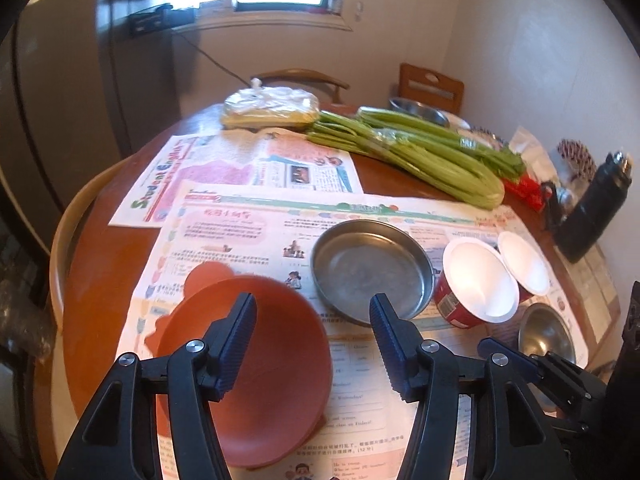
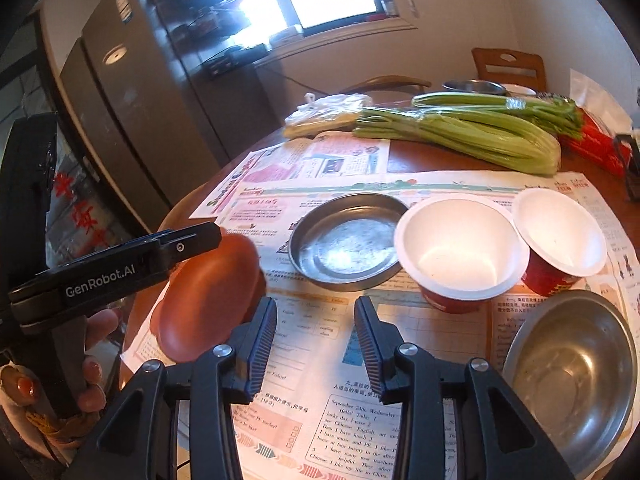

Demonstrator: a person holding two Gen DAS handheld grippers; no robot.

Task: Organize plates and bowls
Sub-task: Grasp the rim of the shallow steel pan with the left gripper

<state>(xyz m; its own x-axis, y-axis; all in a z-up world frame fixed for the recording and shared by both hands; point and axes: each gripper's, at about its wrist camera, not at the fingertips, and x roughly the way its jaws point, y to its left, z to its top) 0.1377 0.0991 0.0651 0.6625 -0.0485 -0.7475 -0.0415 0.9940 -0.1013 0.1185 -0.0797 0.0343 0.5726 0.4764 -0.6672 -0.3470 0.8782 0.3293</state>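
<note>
An orange-brown plate (image 1: 256, 356) lies tilted on newspaper under my open left gripper (image 1: 314, 312); its left finger is over the plate, nothing held. The plate also shows in the right wrist view (image 2: 208, 296), beside the left gripper's body (image 2: 120, 268). A flat steel dish (image 1: 370, 268) (image 2: 346, 236) sits mid-table. Two red paper bowls with white insides stand right of it (image 1: 478, 280) (image 1: 524, 256) (image 2: 460, 248) (image 2: 560, 232). A steel bowl (image 2: 572, 376) (image 1: 546, 330) sits at the near right. My right gripper (image 2: 316, 320) is open and empty above the newspaper.
Newspapers (image 1: 248, 168) cover the round wooden table (image 1: 96, 256). Celery (image 1: 420, 148) (image 2: 472, 128), a plastic bag of food (image 1: 272, 108), a black bottle (image 1: 596, 208), red packaging (image 2: 592, 140) and a far steel bowl (image 1: 420, 110) lie at the back. Chairs and a fridge (image 2: 120, 100) stand beyond.
</note>
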